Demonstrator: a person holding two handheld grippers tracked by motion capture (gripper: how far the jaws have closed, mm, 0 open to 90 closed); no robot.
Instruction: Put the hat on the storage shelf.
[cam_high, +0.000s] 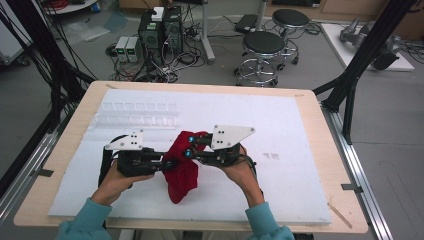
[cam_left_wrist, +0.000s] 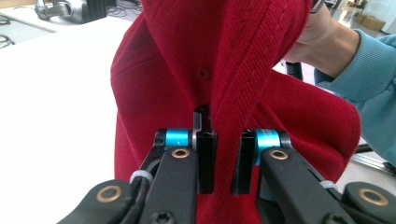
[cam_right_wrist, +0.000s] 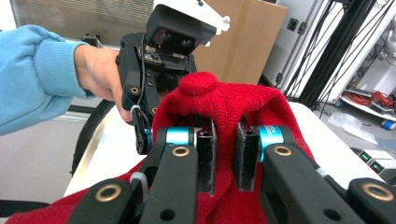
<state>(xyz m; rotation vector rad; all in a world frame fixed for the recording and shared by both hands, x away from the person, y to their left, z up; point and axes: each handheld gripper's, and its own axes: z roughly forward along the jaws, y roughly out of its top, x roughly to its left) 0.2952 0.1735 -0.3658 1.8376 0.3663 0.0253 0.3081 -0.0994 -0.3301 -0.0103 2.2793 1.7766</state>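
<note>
The setting is presenting itself as a robotics lab or test workshop. Black framing struts (cam_high: 367, 47) are bracketing a wooden table (cam_high: 325, 150) that is carrying a white foam board (cam_high: 280, 130). Computer towers (cam_high: 161, 31) with tangled cables (cam_high: 172, 65) are standing on the grey floor, beside rolling stools (cam_high: 262, 47).

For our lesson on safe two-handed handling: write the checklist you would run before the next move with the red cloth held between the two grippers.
1. Left gripper pinches a fold of the red cloth: ok.
2. Right gripper shut on the cloth: ok.
3. Cloth lifted off the white board: cannot tell; its lower end hangs near the surface.
4. Clear plastic tray away from the cloth: ok.
5. The two grippers not touching each other: cannot tell; they are very close.
</note>
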